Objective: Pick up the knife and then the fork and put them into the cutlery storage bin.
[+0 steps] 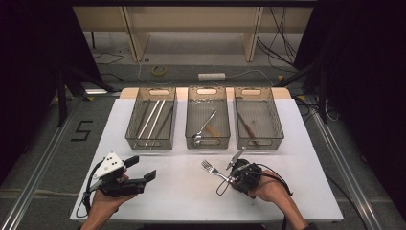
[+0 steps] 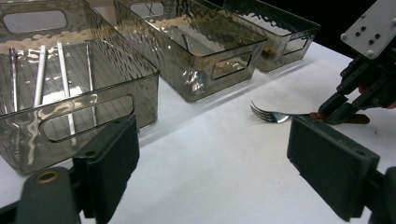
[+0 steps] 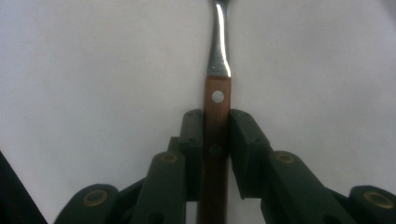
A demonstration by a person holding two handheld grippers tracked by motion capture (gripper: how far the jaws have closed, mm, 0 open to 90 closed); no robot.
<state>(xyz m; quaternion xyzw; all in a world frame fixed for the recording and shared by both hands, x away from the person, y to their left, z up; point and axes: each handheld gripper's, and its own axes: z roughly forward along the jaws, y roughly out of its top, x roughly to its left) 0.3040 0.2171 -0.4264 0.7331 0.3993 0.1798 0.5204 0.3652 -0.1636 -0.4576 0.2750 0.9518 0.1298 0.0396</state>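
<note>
A fork [image 1: 213, 170] with a wooden handle lies on the white table [image 1: 182, 196], right of centre, its tines pointing up-left. My right gripper [image 1: 231, 179] is at its handle end. In the right gripper view the two pads [image 3: 192, 135] press on both sides of the brown handle [image 3: 217, 109], so this gripper [image 3: 215, 122] is shut on it. The left gripper view shows the fork [image 2: 271, 115] with the right gripper [image 2: 337, 113] on its handle. My left gripper [image 1: 141, 168] hovers at the front left, open, with nothing between its fingers [image 2: 112, 163].
Three smoky clear bins stand in a row at the back of the table. The left bin [image 1: 149, 142] holds long metal sticks, the middle bin [image 1: 208, 142] a utensil with a wooden handle, the right bin [image 1: 259, 143] wooden-handled cutlery. Dark floor surrounds the table.
</note>
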